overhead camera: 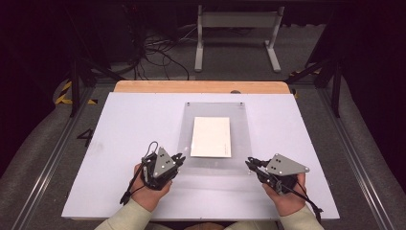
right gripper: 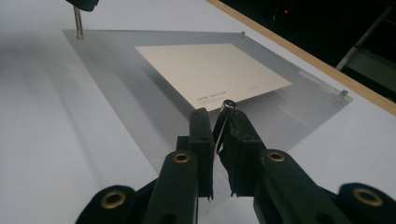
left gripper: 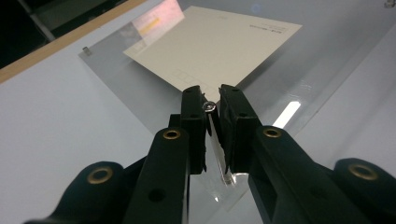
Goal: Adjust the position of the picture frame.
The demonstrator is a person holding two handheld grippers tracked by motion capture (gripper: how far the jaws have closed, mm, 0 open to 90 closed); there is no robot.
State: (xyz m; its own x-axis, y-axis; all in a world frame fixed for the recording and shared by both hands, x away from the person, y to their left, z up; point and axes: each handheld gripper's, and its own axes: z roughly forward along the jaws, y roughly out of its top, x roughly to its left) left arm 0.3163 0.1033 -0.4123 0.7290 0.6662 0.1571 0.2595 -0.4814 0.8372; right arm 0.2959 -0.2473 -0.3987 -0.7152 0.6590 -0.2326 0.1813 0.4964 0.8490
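L gripper [left gripper: 212,100] had its jaws clamped on a small metal standoff pin [left gripper: 208,107] at the near-left corner of the clear acrylic sheet [overhead camera: 239,143]. R gripper [right gripper: 219,112] likewise was clamped on the near-right corner pin [right gripper: 228,104]. The sheet lay between both, w/ a cream paper card [overhead camera: 211,137] under it, on the white tabletop [overhead camera: 134,124], centred.

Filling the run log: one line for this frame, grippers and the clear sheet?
left gripper: shut on near-left metal pin | right gripper: shut on near-right pin | acrylic sheet: flat over paper
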